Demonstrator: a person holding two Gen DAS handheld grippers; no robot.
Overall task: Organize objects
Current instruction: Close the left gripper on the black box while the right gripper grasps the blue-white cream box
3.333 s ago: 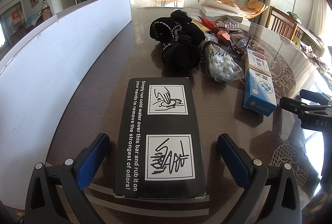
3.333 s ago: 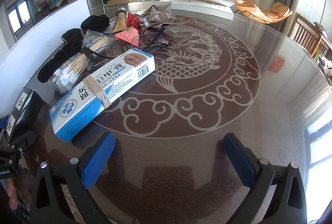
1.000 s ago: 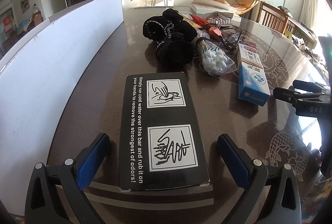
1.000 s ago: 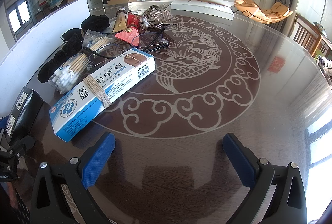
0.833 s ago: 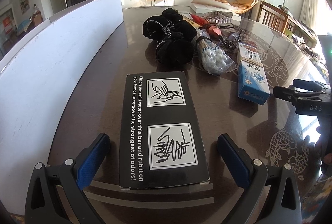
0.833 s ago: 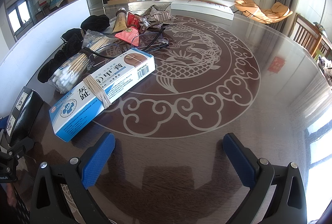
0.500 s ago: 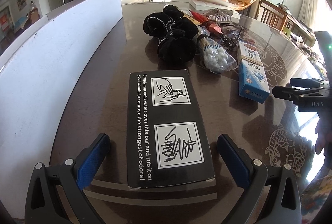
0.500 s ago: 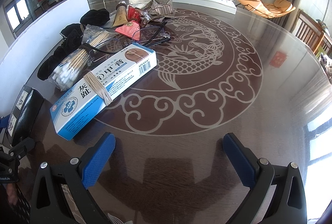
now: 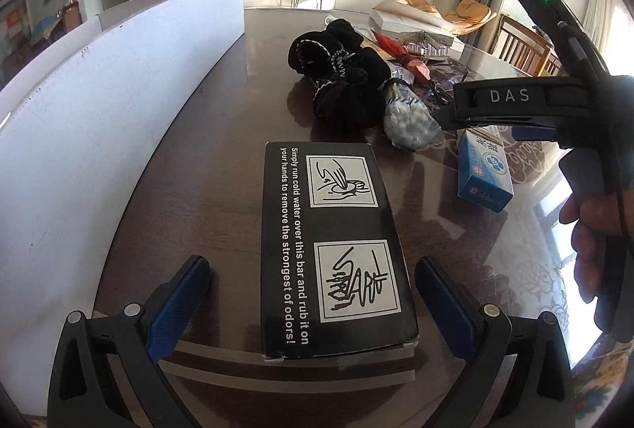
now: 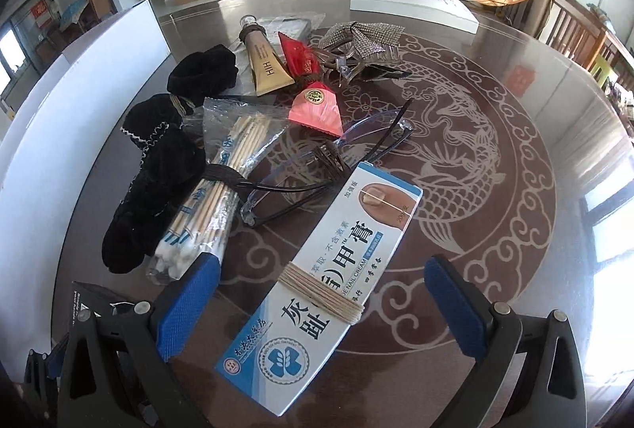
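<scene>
A: Left wrist view first. The left tongs [image 9: 311, 303] sit spread wide at the bottom of the frame, with the black box [image 9: 335, 249] lying flat on the desk [image 9: 222, 134] between the blue pads, touching neither one.

B: So nothing gripped. What's the risk?

A: The box lies slightly askew to the tongs. If they close off-centre, I'd say one pad meets it first and pushes it round rather than clamping it.

B: And at the right of the frame?

A: The right tongs [image 9: 445, 117], held in a hand [image 9: 594, 241], hover over the blue nail cream box [image 9: 485, 174].

B: Right wrist view, then.

A: The right tongs [image 10: 321, 305] are wide open too, the nail cream box [image 10: 329, 293] running up the centre between them, string wound round it. The cotton swab bag [image 10: 210, 202] lies just beside the left pad, glasses [image 10: 317, 166] just above the box.

B: Trouble?

A: Closing here could catch the swab bag, or a drag could snag the glasses.
</scene>
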